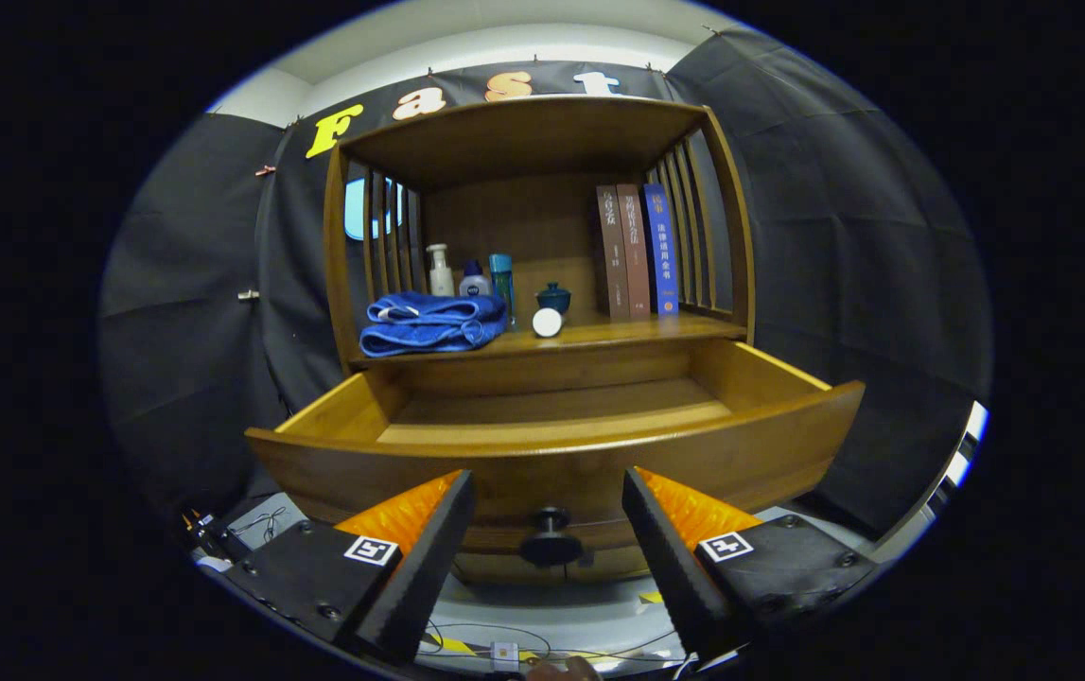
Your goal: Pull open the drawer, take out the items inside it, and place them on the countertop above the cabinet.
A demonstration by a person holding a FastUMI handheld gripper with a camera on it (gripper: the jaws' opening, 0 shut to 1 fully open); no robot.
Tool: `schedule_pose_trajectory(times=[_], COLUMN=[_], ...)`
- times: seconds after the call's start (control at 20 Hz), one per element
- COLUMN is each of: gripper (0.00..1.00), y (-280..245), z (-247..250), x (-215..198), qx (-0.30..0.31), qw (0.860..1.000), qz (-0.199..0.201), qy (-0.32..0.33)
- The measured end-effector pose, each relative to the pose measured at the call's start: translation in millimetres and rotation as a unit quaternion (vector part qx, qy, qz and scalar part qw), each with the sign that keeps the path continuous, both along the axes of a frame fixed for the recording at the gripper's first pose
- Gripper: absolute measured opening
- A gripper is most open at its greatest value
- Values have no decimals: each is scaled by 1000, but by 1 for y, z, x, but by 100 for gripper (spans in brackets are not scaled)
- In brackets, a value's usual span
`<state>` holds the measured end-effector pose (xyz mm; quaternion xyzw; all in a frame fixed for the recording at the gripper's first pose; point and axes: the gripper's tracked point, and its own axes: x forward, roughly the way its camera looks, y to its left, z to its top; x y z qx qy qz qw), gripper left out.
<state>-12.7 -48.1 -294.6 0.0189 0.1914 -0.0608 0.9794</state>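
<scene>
In the gripper view, the drawer (556,445) stands pulled out and looks empty, its knob (550,541) between the spread, empty fingers of the gripper (547,558). The blue towel (433,323) and white round item (547,323) lie on the countertop (637,333). Unloading seems finished; retreat likely follows.

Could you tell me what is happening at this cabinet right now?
A person is working a hand-held gripper at a wooden cabinet. Its drawer is pulled out, and the part of its floor in view is bare. The jaws are open, one on either side of the drawer knob, not touching it. On the countertop above lie a folded blue towel, three bottles, a small lidded pot, a white round item and three upright books.
</scene>
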Motion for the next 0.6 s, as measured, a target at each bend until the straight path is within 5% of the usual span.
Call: schedule_pose_trajectory(times=[0.6], gripper=[99], y=[3], z=[-26], x=[7], qx=[-6], qw=[1000], qz=[-2], qy=[-1])
